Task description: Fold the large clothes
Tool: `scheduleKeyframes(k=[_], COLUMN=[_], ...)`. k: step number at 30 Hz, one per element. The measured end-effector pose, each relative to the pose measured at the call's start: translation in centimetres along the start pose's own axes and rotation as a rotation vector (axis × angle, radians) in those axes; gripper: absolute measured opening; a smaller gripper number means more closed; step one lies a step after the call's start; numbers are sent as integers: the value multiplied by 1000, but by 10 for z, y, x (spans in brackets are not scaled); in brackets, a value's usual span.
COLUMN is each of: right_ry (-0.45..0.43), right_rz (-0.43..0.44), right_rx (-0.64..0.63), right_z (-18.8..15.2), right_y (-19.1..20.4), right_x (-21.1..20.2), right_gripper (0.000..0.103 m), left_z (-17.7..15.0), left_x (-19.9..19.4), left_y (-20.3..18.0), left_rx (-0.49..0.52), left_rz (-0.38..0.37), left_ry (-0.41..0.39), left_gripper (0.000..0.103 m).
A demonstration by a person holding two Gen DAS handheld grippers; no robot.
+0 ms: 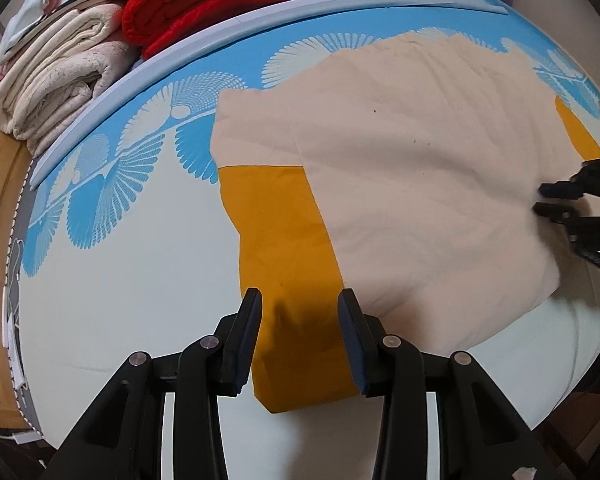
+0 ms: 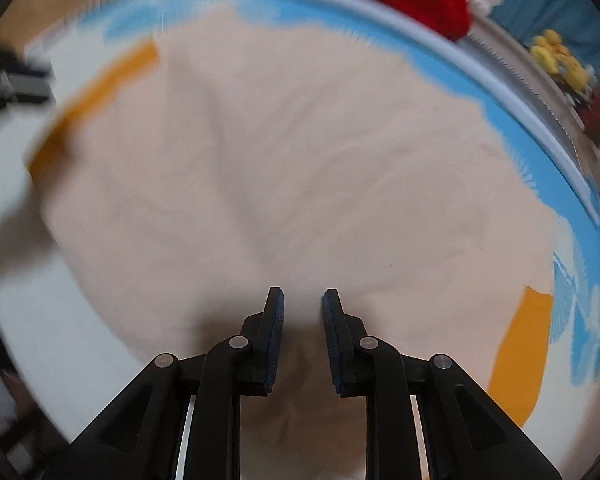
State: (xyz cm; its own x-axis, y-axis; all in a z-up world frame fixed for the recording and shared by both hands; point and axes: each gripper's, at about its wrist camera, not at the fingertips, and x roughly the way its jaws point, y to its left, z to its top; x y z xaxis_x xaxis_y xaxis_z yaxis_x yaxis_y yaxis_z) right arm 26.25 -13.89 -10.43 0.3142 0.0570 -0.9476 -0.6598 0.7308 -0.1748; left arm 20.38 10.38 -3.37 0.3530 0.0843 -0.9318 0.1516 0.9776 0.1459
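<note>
A: Where is the garment [image 1: 412, 168] lying?

B: It is lying on the bed [image 1: 112, 300], a cream piece with mustard sleeves. In the left wrist view it is filling the frame from the centre out toward 3 o'clock. One sleeve [image 1: 288, 264] is running down toward 6 o'clock.

A: What is the left gripper [image 1: 300, 300] doing?

B: It is hanging above that sleeve with its jaws spread apart. Nothing is sitting between them, so it is released.

A: And the right gripper [image 2: 303, 300]?

B: Its jaws are parted by a narrow gap, and they are pointing down over the cream cloth. That view is blurring, so I cannot tell whether any cloth is being pinched. In the left view the right gripper [image 1: 548, 200] is showing at 3 o'clock, its tips at the edge of the cloth.

A: Anything else around?

B: A red blanket [image 1: 220, 0] and a white blanket [image 1: 56, 84] are sitting folded at 11 o'clock, beyond the bed's far edge. The second sleeve [image 2: 520, 356] is showing at 4 o'clock in the right view.
</note>
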Motion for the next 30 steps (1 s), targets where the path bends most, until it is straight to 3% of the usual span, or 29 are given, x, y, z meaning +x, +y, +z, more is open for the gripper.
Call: scheduleKeyframes(k=[3,7,10,12,14,17,19,22,24,27,30], right_ry=[13,-40,8,-16,-15,58,63,67,16,-149,-265], right_rz=[22,95,93,72,125,78,70,90,59,32,22], right_rx=[35,94,54,31,63,1,-23,48,107,249,386], right_z=[5,11,2,-3,-11,-29,-36,-47,-55,-69,-82], right_y=[-6,-11,-1,1,4,15,22,18,13,0,-19], right_x=[-1,-23,-13,-19,-23,-13,-21,-39,-59,-103,-117], right_gripper=[22,22,22,22,22,22,22,22,22,22,22], left_z=[0,-2,-5,-9,-15,-24,-31,-46,-58,-85,-110], left_x=[4,9,9,5,-5,-24,-45,-82,-96,-93,-58], left_y=[9,19,25,29,33,34,33,32,35,38,37], left_rx=[5,-9,-29,-57,-90,-129,-171,-251,-330,-475,-621], left_rz=[-3,-7,-8,-6,-20,-7,-18,-46,-76,-138,-209], left_ry=[-7,1,3,-2,-27,-68,-108,-201,-257,-316,-273], left_gripper=[37,37,33,32,30,27,27,27,26,17,13])
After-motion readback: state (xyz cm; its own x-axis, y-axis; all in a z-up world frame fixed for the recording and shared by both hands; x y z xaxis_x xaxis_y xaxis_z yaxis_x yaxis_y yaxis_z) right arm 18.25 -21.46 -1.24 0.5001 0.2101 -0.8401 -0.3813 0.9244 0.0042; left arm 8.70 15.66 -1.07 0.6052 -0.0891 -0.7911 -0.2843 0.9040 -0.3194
